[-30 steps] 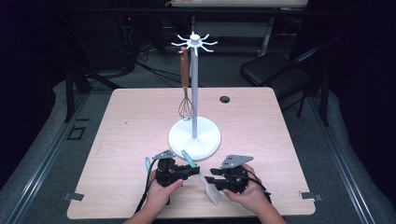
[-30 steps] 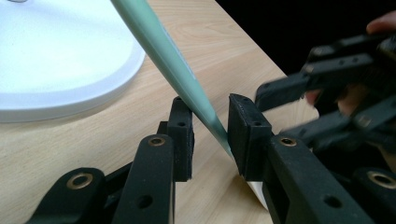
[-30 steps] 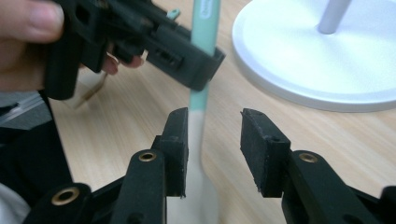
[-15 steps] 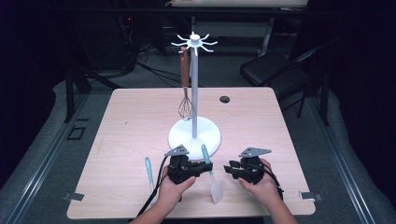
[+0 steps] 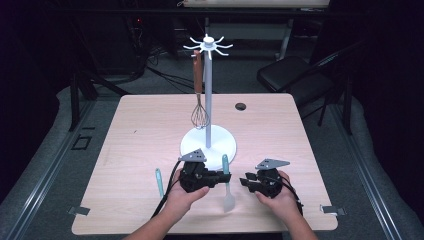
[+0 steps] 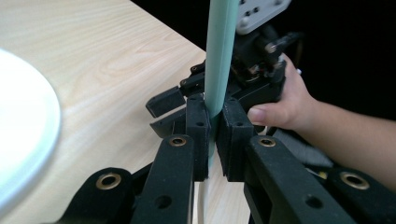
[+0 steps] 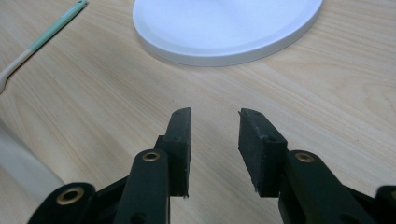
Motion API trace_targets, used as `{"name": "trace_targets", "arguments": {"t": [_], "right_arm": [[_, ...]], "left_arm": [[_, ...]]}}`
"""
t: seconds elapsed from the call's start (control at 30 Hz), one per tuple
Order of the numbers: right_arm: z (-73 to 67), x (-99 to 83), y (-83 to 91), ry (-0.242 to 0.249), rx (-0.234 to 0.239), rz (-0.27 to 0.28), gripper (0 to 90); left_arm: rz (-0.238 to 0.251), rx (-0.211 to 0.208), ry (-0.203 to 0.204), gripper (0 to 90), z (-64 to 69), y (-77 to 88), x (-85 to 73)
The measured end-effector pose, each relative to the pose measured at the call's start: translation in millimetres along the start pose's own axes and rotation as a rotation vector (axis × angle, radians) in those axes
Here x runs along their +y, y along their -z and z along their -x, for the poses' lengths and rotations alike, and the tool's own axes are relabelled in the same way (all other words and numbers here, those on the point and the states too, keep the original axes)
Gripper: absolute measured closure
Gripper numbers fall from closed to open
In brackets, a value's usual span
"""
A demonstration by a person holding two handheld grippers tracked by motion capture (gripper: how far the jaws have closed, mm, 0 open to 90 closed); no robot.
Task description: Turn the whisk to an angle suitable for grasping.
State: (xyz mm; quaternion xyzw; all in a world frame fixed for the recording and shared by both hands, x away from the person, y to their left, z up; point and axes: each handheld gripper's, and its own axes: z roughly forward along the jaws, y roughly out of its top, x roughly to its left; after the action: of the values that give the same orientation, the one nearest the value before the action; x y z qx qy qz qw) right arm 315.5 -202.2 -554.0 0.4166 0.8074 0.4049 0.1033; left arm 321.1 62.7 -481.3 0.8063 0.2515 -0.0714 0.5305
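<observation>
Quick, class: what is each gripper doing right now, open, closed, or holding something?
Left gripper: shut on the green-handled spatula.
Right gripper: open, nothing between its jaws, above the table.

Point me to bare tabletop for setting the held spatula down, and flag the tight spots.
Free: the table's left half beside the stand base, and the right side past the black disc. Crowded: the near edge, where the left gripper holds the spatula, the right gripper faces it, and a second utensil lies.
</observation>
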Motion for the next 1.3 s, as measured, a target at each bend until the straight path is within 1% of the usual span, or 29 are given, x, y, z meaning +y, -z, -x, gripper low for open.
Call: {"name": "trace_targets", "arguments": {"t": [0.03,0.07,0.1,0.13,0.2,0.27,0.3,0.37,0.43,0.57,0.63,0.67,0.73,0.83,0.93,0.97,1.03,1.1,1.13,1.17,1.3], "right_arm": [[0.2,-0.6,-0.9,-0.006,0.002,0.006,64.5],[0.3,-0.7,-1.1,-0.008,0.001,0.005,64.5],[0.7,-0.7,-0.8,-0.004,-0.003,-0.003,64.5],[0.5,-1.0,-1.3,-0.007,-0.002,0.000,64.5],[-0.1,-1.4,-2.5,-0.003,0.000,-0.004,64.5],[-0.5,-1.7,-3.4,0.004,-0.004,-0.007,64.5],[-0.8,-1.9,-3.8,-0.001,0.000,-0.005,64.4],[-1.0,-2.4,-4.3,-0.003,-0.002,-0.004,64.4],[-0.7,-2.5,-4.3,-0.003,0.001,-0.008,64.3],[0.0,-2.9,-4.7,-0.002,-0.003,-0.008,64.3],[-0.1,-3.0,-4.8,-0.003,-0.002,-0.009,64.2],[-0.2,-3.0,-5.1,-0.005,0.001,-0.008,64.2],[-1.1,-3.3,-5.8,-0.012,0.008,-0.006,64.2],[-1.2,-3.4,-6.4,-0.008,0.006,-0.010,64.3],[-1.0,-3.5,-6.8,-0.011,0.009,-0.007,64.2],[-0.6,-3.5,-6.6,-0.009,0.006,-0.010,64.1],[0.0,-3.5,-6.6,-0.006,0.004,-0.014,64.1],[-0.1,-3.8,-6.8,-0.005,0.007,-0.010,64.3],[-0.3,-3.8,-6.7,-0.004,0.013,-0.012,64.4],[-0.4,-4.0,-6.7,0.001,0.009,-0.015,64.5],[-1.2,-4.7,-7.4,-0.001,0.014,-0.009,64.5]], "left_arm": [[-0.006,-0.003,-0.019,84.0,0.1,3.0,4.3],[-0.023,-0.008,-0.043,84.0,0.0,7.0,10.1],[-0.033,-0.015,-0.065,84.0,-0.3,10.5,15.3],[-0.038,-0.020,-0.083,84.0,-1.0,13.9,19.7],[-0.041,-0.032,-0.102,84.0,-3.5,19.9,27.0],[-0.044,-0.023,-0.121,84.0,-5.8,25.0,32.9],[-0.051,-0.013,-0.132,84.0,-7.2,27.5,35.4],[-0.056,-0.001,-0.138,84.0,-10.3,31.7,39.6],[-0.063,0.015,-0.134,84.0,-13.5,36.0,43.9],[-0.059,0.025,-0.137,84.0,-18.7,44.0,53.3],[-0.056,0.034,-0.146,84.0,-19.5,48.7,59.8],[-0.055,0.039,-0.154,84.0,-19.7,51.4,63.6],[-0.044,0.046,-0.156,84.0,-20.3,57.5,72.8],[-0.036,0.059,-0.167,84.0,-20.8,64.9,85.3],[-0.034,0.062,-0.178,84.0,-20.6,71.8,99.7],[-0.031,0.069,-0.184,84.0,-20.2,73.8,104.3],[-0.021,0.069,-0.190,84.0,-20.5,77.8,112.9],[-0.006,0.067,-0.187,84.0,-21.2,81.5,120.0],[0.001,0.067,-0.193,84.0,-21.2,83.3,123.1],[0.007,0.066,-0.199,84.0,-21.6,85.7,126.4],[0.027,0.058,-0.196,84.0,-25.7,92.1,136.1]]}}
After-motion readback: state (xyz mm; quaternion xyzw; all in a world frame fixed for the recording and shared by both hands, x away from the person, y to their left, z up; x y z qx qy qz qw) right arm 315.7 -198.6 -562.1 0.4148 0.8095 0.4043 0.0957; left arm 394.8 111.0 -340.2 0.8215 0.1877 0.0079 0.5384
